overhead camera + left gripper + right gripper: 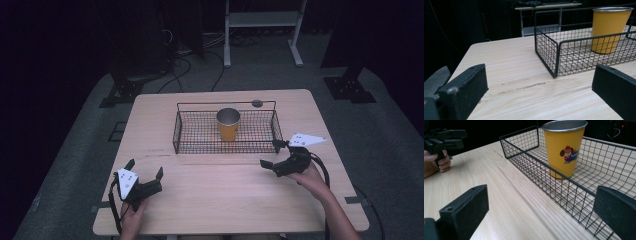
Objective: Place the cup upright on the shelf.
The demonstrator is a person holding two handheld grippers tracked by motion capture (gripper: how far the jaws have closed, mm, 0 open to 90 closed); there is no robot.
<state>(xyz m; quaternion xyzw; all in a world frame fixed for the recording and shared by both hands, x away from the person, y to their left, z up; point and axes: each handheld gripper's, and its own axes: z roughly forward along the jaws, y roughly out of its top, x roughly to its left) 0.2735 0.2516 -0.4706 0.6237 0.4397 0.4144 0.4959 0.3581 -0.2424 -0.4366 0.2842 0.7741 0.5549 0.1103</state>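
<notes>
Standing upright inside the wire basket (200, 142) at mid-table (225, 200) is a yellow cup (228, 124). Left gripper (145, 174) and right gripper (274, 153) rest near the front edge, jaws spread, gripping nothing, both outside the basket.

We see a yellow cup (564, 147) with a cartoon dog print and silver rim. The wire basket (200, 135) is black. The table (220, 195) shows pale wood grain.

Cup (228, 123) upright in basket (200, 148), mid-table (225, 200).
</notes>
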